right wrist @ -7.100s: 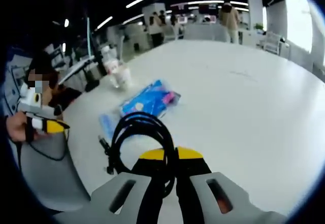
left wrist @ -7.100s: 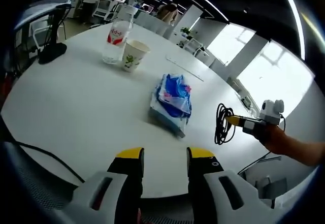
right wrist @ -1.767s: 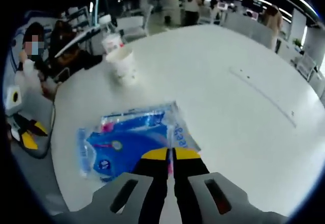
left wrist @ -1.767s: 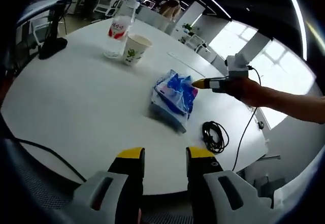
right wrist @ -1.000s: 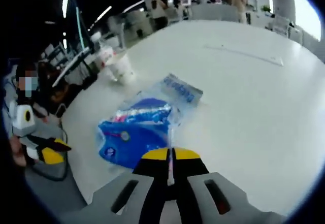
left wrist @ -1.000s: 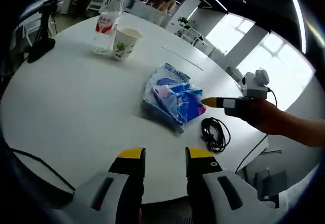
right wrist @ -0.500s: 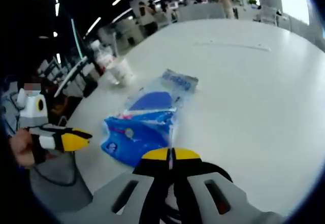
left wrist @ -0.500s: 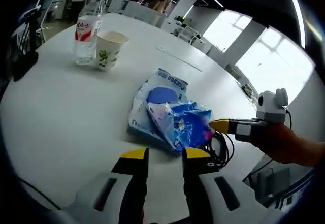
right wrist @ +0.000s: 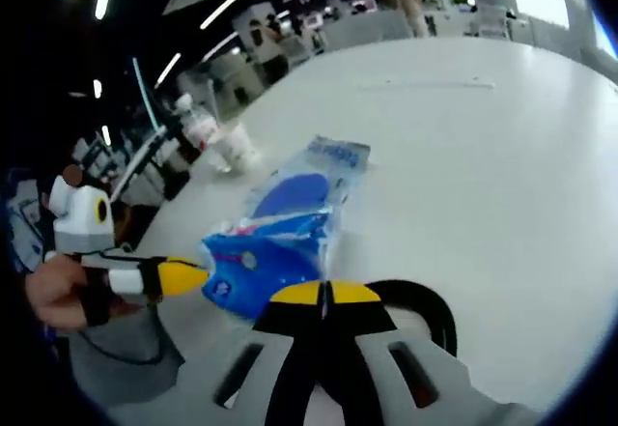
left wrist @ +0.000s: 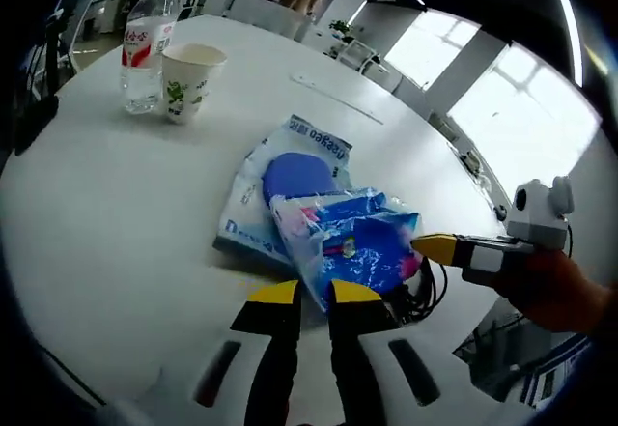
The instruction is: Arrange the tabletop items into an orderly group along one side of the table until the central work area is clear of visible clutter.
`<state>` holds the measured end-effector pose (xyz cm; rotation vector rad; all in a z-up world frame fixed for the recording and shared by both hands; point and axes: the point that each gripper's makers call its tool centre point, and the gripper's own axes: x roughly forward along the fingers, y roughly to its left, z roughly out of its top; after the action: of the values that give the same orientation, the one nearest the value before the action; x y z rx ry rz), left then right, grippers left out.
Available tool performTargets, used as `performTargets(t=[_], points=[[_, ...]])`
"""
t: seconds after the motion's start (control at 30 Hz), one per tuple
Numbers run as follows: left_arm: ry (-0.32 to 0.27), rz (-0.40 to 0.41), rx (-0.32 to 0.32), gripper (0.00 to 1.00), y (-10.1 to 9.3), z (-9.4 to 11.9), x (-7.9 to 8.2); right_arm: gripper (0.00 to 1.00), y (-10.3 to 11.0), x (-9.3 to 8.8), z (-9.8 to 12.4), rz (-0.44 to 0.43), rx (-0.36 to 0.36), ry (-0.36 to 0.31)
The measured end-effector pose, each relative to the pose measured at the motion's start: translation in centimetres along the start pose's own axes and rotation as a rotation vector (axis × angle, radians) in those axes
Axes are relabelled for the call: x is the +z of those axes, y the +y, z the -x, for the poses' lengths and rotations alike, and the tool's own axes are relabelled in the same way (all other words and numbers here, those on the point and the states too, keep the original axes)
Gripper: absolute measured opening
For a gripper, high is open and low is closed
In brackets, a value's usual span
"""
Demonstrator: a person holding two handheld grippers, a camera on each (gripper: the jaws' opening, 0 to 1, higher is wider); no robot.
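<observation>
Blue plastic packet pinched at one edge by right gripper, jaws closed tight on film, packet lifted off white table and hanging over flatter blue-and-white packet lying mid-table. Left gripper low at packet's near edge, jaws nearly together with thin gap; hold on anything unclear, cannot tell. Black coiled cable just beside right gripper, near table edge. Paper cup and water bottle standing side by side, well apart at far side. Risk: thin film slipping from pinch, or dragged packet snagging cable and pulling it off edge. Packet contents unreadable, print blurred; cable mostly hidden behind packet in left gripper view.
</observation>
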<state>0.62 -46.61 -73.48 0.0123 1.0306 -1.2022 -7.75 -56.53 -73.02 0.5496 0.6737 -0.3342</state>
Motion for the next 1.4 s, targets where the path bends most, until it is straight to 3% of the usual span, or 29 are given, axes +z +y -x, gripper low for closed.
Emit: performTargets(t=[0.43, 0.53, 0.67, 0.93, 1.2, 1.4], points=[[0.016, 0.007, -0.023, 0.0, -1.6, -0.3, -0.5, 0.0, -1.0, -0.6, 2.2, -0.072, -0.012, -0.06], [0.019, 0.041, -0.027, 0.0, -2.2, -0.5, -0.7, 0.0, -1.4, -0.6, 2.7, -0.069, -0.017, -0.087], [0.06, -0.03, -0.045, 0.0, -3.5, -0.8, -1.5, 0.0, -2.0, -1.5, 3.5, -0.069, -0.03, -0.086], [0.096, -0.068, -0.084, 0.0, -5.1, -1.9, -1.7, 0.0, -3.7, -2.3, 5.0, -0.111, -0.059, -0.104], [0.136, -0.112, -0.115, 0.0, -6.9, -3.6, -1.5, 0.0, -5.8, -0.6, 5.5, -0.154, -0.087, -0.152], [0.145, -0.156, -0.136, 0.0, -7.8, -5.3, 0.3, 0.0, -7.7, 1.5, 5.5, -0.175, -0.108, -0.197]])
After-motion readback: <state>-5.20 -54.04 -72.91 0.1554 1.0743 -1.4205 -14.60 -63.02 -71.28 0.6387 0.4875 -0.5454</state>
